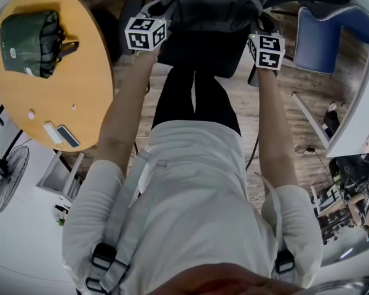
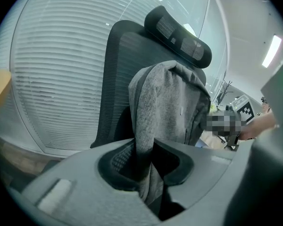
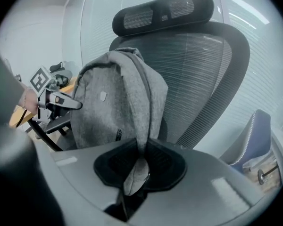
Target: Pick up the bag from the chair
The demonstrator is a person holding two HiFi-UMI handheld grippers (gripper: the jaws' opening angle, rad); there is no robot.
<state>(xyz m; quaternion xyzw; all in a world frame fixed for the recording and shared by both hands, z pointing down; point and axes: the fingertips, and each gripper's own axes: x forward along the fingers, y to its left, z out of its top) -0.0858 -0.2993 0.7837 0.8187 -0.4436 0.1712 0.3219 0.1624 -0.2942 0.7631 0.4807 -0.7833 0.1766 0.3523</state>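
Cool, even indoor light, with no hard shadows. A ceiling light strip point(image 2: 272, 51) glares white and the window blinds point(image 2: 52, 79) glow pale. Both gripper views bulge, darkening at the rims; the left claw point(image 2: 144, 173) and right claw point(image 3: 137, 168) look soft, out of focus up close.

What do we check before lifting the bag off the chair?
1. Left hand-held gripper shut on the bag, by a strap: ok.
2. Right hand-held gripper shut on the other strap: ok.
3. Bag upright against the chair back, below the headrest: ok.
4. Bag bottom free of the seat: cannot tell, hidden.
5. Nothing snagged on the chair: cannot tell.
6. Table and blue chair apart from the bag: ok.
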